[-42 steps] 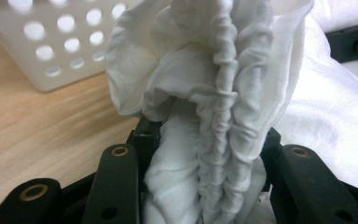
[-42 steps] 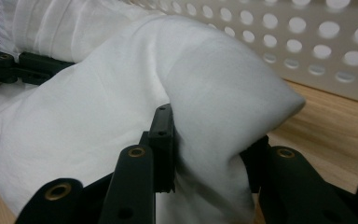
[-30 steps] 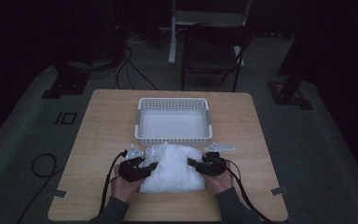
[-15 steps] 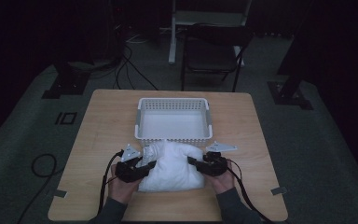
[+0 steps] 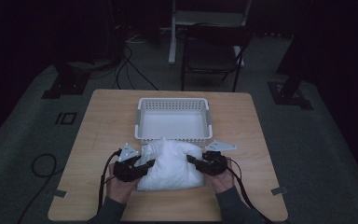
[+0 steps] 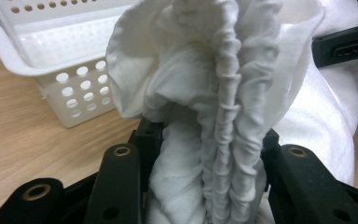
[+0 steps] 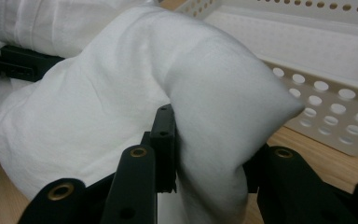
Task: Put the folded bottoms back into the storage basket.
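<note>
A bundled white cloth (image 5: 171, 165) lies on the wooden table (image 5: 98, 121), just in front of a white perforated basket (image 5: 173, 118). My left gripper (image 5: 142, 166) is shut on the cloth's left side; in the left gripper view a gathered, wrinkled fold (image 6: 214, 140) is pinched between the black jaws. My right gripper (image 5: 192, 161) is shut on the cloth's right side, and in the right gripper view a smooth bulge of fabric (image 7: 214, 130) sits between its jaws. The basket (image 6: 56, 60) looks empty.
The basket wall (image 7: 335, 107) stands close behind the cloth. A dark chair (image 5: 214, 51) and floor cables (image 5: 130, 70) lie beyond the table's far edge. Bare tabletop flanks the basket on both sides.
The cloth has been bunched and pushed slightly toward the basket; its top edge now sits against the basket's near wall. Both grippers keep their hold.
</note>
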Action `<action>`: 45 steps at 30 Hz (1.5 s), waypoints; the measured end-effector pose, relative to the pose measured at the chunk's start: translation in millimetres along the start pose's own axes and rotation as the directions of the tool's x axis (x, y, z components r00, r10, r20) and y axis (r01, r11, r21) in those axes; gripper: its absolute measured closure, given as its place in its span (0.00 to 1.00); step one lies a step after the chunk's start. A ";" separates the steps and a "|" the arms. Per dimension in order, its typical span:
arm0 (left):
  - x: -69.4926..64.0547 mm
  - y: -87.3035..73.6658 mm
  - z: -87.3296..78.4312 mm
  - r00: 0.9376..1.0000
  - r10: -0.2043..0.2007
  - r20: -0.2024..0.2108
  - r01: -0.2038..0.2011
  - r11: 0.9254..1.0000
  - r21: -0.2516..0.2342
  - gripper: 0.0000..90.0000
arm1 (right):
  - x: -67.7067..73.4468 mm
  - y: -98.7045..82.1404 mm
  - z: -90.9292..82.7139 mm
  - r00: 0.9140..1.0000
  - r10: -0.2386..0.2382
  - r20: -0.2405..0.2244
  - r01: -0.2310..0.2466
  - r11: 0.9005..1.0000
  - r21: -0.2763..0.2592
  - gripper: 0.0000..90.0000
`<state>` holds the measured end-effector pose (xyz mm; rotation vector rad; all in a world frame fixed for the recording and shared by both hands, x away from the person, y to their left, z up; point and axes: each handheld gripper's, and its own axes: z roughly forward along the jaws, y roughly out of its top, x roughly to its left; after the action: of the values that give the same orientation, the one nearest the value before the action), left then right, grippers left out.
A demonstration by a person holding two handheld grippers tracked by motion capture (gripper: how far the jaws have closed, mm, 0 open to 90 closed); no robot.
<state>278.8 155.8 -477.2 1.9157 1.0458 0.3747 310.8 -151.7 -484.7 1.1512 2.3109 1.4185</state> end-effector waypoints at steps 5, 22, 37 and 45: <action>-1.7 3.3 -3.7 1.000 0.006 -0.001 -0.006 1.000 -0.013 0.65 | 2.4 5.0 -4.7 1.000 -0.014 0.004 0.014 1.000 -0.012 0.75; -4.1 14.5 -8.1 1.000 0.011 -0.009 -0.011 0.999 -0.036 0.65 | 3.8 17.3 -11.8 0.999 -0.039 0.017 0.039 0.999 -0.030 0.75; -1.4 32.9 -14.9 1.000 0.006 -0.012 -0.007 0.998 -0.057 0.66 | 4.4 34.5 -17.4 0.998 -0.059 0.027 0.061 0.996 -0.060 0.75; 2.2 41.4 -16.0 1.000 0.002 -0.013 -0.003 0.997 -0.073 0.66 | 4.1 45.1 -18.3 0.997 -0.070 0.037 0.072 0.995 -0.070 0.75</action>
<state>291.7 156.5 -434.7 1.8523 1.0243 0.4214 321.6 -150.4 -437.1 1.0544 2.2353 1.4326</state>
